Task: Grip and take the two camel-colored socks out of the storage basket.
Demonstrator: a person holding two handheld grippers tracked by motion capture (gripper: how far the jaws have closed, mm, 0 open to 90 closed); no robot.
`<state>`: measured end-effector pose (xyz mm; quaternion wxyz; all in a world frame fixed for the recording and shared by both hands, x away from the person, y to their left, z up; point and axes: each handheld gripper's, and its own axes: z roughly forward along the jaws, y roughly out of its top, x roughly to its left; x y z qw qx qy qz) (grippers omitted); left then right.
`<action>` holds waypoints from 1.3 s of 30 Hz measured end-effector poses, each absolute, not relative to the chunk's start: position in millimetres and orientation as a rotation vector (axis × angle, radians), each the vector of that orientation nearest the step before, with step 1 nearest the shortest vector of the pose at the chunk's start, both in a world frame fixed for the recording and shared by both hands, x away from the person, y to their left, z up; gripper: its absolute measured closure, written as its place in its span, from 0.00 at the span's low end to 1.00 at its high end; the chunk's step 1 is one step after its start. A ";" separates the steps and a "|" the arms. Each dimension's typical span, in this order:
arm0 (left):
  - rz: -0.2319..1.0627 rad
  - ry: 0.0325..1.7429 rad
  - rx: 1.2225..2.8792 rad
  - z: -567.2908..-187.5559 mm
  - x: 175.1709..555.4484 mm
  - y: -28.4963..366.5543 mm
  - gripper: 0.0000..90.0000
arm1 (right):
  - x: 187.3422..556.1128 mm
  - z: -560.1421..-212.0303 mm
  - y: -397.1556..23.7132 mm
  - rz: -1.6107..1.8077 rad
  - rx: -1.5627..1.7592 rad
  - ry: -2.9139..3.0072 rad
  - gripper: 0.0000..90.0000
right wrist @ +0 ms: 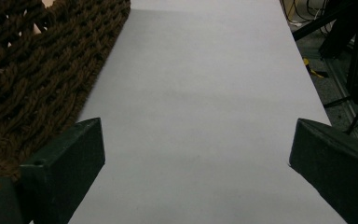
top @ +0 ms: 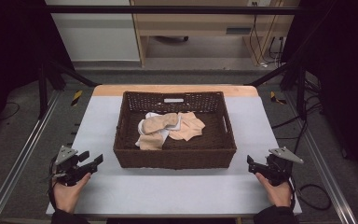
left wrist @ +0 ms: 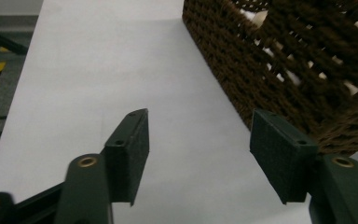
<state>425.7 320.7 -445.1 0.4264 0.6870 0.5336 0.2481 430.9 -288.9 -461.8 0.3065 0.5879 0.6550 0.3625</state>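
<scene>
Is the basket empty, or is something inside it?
Not empty: beige and white cloths lie crumpled inside the basket.

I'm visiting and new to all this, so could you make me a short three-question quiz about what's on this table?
1. True or false: the dark brown woven wicker basket stands between the left gripper and the right gripper.
2. What lies inside the basket?
A. crumpled beige and white cloth pieces
B. red apples
C. nothing
3. Fill in: both grippers' jaws are ____, with only the pale grey table cover showing between them.

Key:
1. True; one gripper is at each near corner.
2. A.
3. Open.
</scene>
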 end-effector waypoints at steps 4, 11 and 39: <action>0.644 1.298 1.710 -438.0 421.6 316.7 0.49 | 431.2 -461.7 -288.3 0.959 1.551 1.736 0.05; 0.646 1.253 1.675 -420.0 412.9 307.0 0.53 | 431.1 -461.7 -288.1 0.949 1.545 1.737 0.05; 0.686 1.069 1.620 -329.5 435.8 265.3 0.51 | 429.3 -463.0 -288.1 0.923 1.534 1.740 0.04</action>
